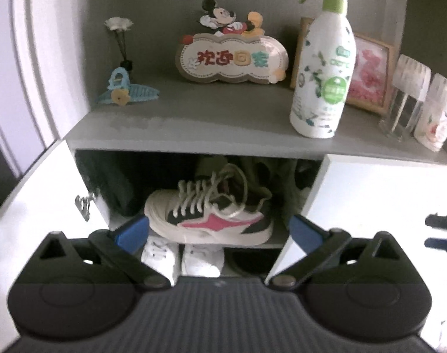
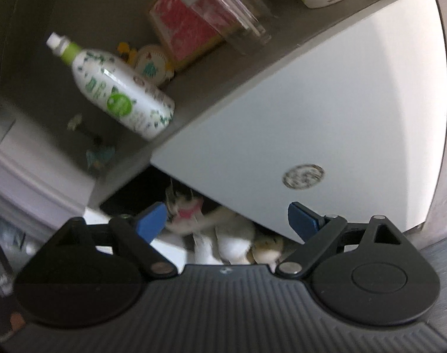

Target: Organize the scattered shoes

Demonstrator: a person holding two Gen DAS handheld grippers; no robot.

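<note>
Grey cabinet [image 1: 194,135], doors open: pink-striped sneaker [image 1: 208,214] overhangs its shelf's front edge. Left gripper [image 1: 217,229] and right gripper [image 2: 227,220] both spread, holding nothing. I risk nudging it off onto the white shoes [image 1: 182,257].

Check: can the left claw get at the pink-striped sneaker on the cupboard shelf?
Probably yes. The left claw is open and empty, facing the sneaker; both cupboard doors stand open and nothing lies between.

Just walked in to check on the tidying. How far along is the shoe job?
Done: a pink-striped sneaker sits on the cabinet shelf, with white shoes on the level below. In hand: nothing; the left tool and right tool are open and empty. Any shoes left lie out of view.
</note>
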